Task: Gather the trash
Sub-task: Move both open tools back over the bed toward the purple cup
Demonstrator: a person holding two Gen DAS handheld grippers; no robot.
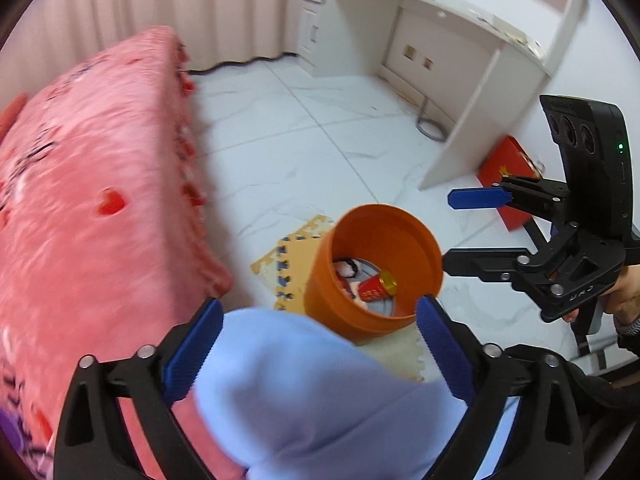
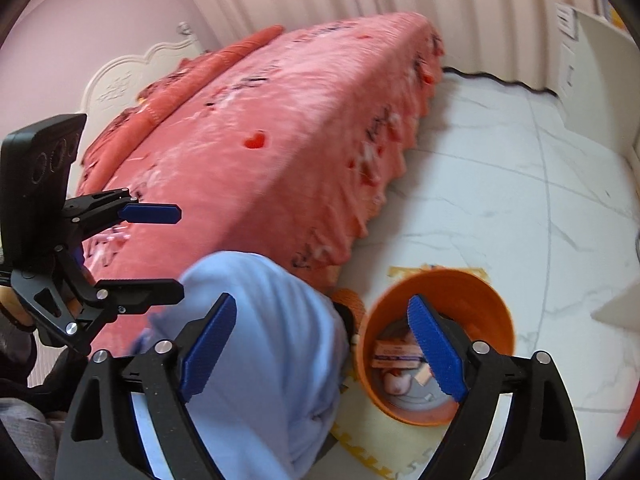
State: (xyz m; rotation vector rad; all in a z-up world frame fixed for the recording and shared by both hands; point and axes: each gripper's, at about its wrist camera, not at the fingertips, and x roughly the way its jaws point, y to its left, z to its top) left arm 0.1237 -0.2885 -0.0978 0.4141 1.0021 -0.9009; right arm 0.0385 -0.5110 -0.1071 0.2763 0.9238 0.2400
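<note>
Both tools found with jaws spread wide and nothing between the pads: left gripper (image 1: 320, 344) above a pale blue trouser knee (image 1: 304, 392), right gripper (image 2: 320, 344) over the same knee and the bin mouth. Orange waste bin (image 1: 376, 272) upright on a foam puzzle mat (image 1: 288, 256) on the white tiled floor (image 1: 304, 128), just beside the pink bed (image 1: 100, 200), apparently placed there to stay within easy reach. Trash already inside: a red can (image 1: 376, 287) and crumpled tissue (image 1: 347, 269) on the bottom; empty jaws judged consistent with a drop just completed.
</note>
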